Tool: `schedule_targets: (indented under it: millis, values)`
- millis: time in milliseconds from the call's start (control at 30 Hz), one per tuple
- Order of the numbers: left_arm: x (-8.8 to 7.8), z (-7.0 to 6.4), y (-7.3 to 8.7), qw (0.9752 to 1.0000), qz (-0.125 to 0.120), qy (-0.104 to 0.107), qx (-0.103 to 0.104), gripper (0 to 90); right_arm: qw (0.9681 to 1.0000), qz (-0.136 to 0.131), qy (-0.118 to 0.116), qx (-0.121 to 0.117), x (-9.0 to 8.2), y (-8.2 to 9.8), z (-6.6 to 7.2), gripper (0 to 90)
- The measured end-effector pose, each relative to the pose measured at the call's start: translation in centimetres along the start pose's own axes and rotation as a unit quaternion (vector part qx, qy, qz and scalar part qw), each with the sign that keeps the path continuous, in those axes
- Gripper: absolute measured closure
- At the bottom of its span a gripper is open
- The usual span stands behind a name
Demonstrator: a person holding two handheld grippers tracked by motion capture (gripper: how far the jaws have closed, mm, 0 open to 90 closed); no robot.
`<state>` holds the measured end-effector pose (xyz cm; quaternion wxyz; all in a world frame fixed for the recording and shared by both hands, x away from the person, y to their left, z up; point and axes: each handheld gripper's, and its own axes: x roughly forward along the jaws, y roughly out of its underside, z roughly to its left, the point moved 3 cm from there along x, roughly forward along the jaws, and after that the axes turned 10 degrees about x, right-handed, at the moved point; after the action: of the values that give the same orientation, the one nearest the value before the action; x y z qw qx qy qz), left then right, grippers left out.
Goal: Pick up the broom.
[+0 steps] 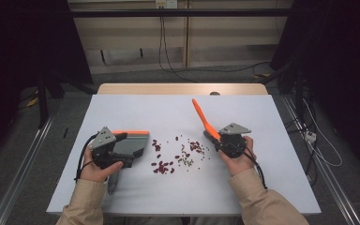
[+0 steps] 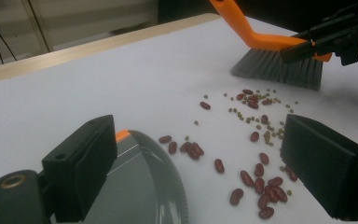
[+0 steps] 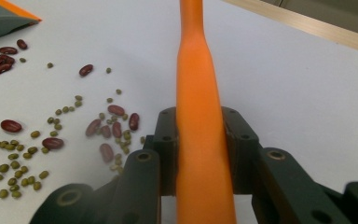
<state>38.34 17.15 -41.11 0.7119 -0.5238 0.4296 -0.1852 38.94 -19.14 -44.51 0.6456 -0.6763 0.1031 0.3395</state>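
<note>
Right gripper (image 3: 200,154) clamps orange brush (image 1: 203,120); left gripper (image 1: 107,151) holds grey dustpan (image 1: 132,143), jaw contact unclear. Beans (image 1: 178,154) scattered between.

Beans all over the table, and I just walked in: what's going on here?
A person is sweeping up spilled beans on the white table. The right tongs are shut on the orange handle of a small brush, whose bristles sit just behind the scatter. The left tongs hold a grey dustpan flat on the table on the other side, its mouth facing the beans. None are in the pan yet.
</note>
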Motion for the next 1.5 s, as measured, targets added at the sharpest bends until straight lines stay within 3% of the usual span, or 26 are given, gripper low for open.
schedule_targets:
  millis: [167, 600, 1033, 1500]
  values:
    - [-0.2, 0.2, 0.0, 1.0000, -0.002, -0.003, 0.000, 10.2, 0.9999, -0.002, 0.007, -0.013, 0.3, 0.0, 1.4, 71.0]
    - [-0.4, 0.3, 0.0, 1.0000, -0.006, -0.004, 0.003, 9.5, 0.9997, -0.015, 0.021, -0.003, 0.9, 0.1, 4.2, 70.9]
    - [-0.5, 0.3, 0.0, 1.0000, -0.006, -0.004, 0.003, 9.0, 0.9997, -0.024, 0.008, 0.005, 1.1, 0.1, 5.9, 70.9]
    - [-0.4, 0.2, 0.0, 1.0000, -0.004, 0.000, 0.006, 8.8, 0.9994, -0.031, -0.016, -0.009, 1.2, 0.0, 8.0, 71.1]
